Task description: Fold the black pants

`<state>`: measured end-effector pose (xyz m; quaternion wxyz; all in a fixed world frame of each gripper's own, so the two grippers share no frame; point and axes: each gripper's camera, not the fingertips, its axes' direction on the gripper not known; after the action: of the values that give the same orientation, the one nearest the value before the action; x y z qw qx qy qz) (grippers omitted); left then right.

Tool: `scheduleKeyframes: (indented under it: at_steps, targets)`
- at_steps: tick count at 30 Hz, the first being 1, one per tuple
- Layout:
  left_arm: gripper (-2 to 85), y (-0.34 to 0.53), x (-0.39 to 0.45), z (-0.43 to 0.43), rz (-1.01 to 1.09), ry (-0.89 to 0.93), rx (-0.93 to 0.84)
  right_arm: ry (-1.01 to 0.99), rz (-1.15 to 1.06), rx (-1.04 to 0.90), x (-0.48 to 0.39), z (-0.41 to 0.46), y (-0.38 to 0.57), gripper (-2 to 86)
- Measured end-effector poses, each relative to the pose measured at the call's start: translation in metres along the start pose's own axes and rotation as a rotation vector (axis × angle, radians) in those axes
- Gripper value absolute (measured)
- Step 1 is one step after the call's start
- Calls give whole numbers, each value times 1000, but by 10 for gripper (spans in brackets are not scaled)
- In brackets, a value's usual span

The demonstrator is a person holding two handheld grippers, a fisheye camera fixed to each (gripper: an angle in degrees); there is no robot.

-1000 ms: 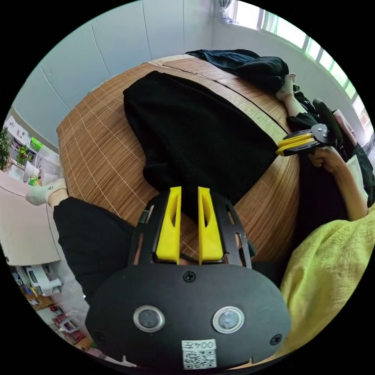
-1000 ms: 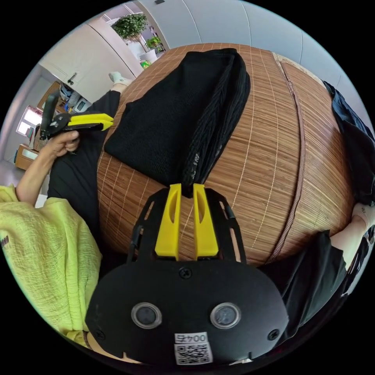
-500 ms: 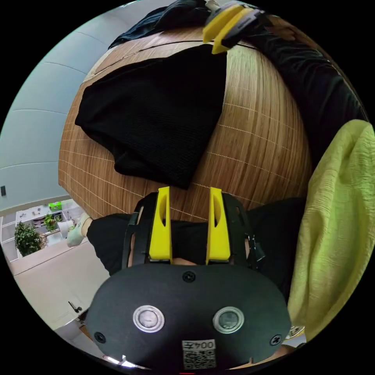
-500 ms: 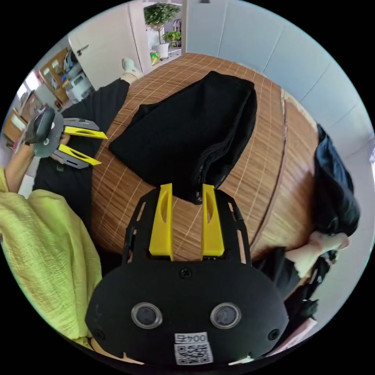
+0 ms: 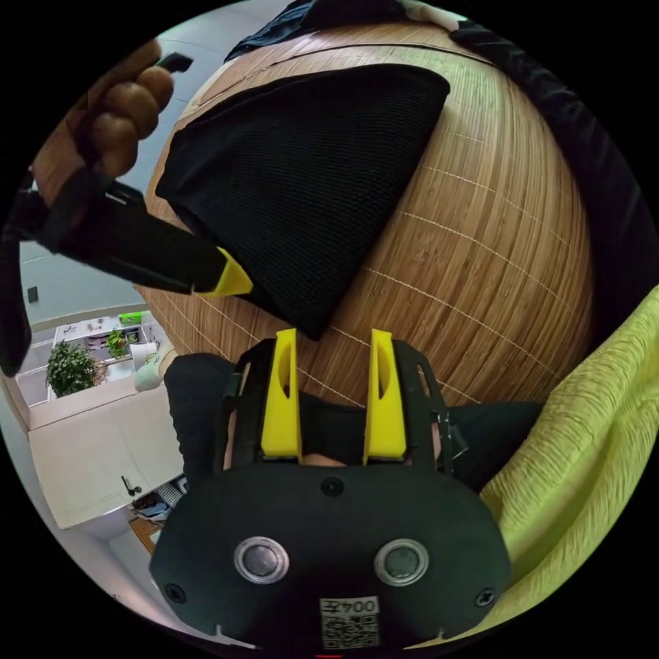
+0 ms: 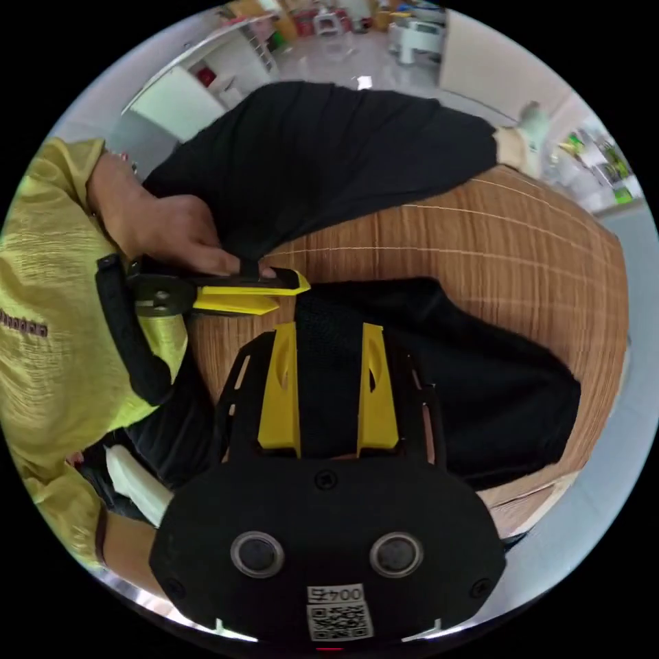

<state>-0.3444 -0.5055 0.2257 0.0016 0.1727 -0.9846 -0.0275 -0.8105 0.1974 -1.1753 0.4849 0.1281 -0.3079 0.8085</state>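
Pants (image 6: 473, 384) lie between the right gripper's (image 6: 329, 336) parted fingers; left gripper (image 5: 333, 343) released

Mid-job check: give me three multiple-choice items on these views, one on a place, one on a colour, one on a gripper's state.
1. The black pants lie on: A a woven mat; B a tiled floor; C a chair.
2. The gripper jaws are: A red; B yellow; C blue.
3. The left gripper is: A shut on the pants; B shut on nothing; C open.

Key: A, the folded pants rest on the mat; B, the jaws are yellow in both views; C, its jaws stand well apart.
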Motion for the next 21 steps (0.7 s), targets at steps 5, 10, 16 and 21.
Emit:
scheduleKeyframes:
  at_steps: [5,10,16,21]
  targets:
    - [145,2,-19,7,-36,74,3,-68,-192,-268,30,20,-83,135]
    - [150,1,-40,14,-69,141,10,-101,-313,-437,33,39,-110,56]
    - [152,1,-65,10,-57,177,101,-34,-295,-308,19,19,-81,51]
    - [149,2,-99,-4,59,217,291,21,-237,-209,10,22,-55,51]
